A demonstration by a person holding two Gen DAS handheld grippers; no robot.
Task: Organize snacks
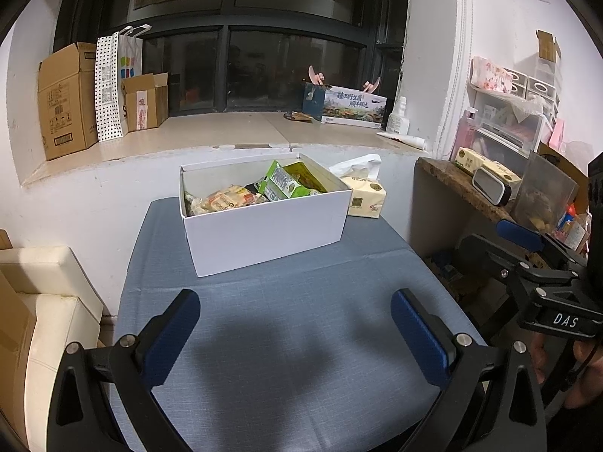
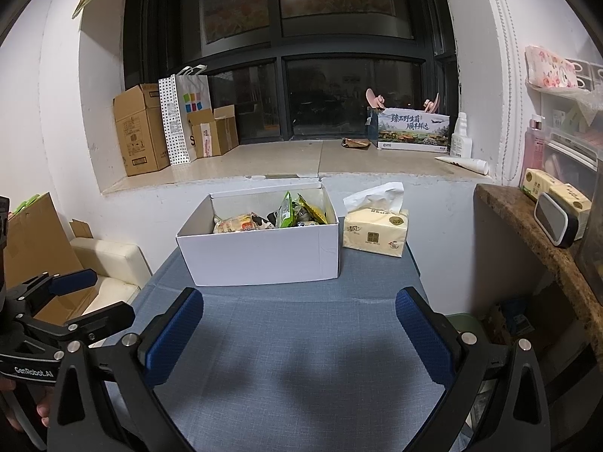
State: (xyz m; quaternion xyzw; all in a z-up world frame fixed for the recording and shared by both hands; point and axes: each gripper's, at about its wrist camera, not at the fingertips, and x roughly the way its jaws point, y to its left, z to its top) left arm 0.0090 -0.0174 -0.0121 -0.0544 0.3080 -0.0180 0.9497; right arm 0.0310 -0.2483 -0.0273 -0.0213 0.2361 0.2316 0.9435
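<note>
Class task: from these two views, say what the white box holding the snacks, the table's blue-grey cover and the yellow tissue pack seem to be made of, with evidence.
White box: probably matte cardboard; thin, straight-folded walls.
Blue-grey cover: looks like woven fabric; fine crosshatch texture, crease lines.
Tissue pack: likely soft printed plastic wrap, faintly shiny, with paper tissue sticking out.
</note>
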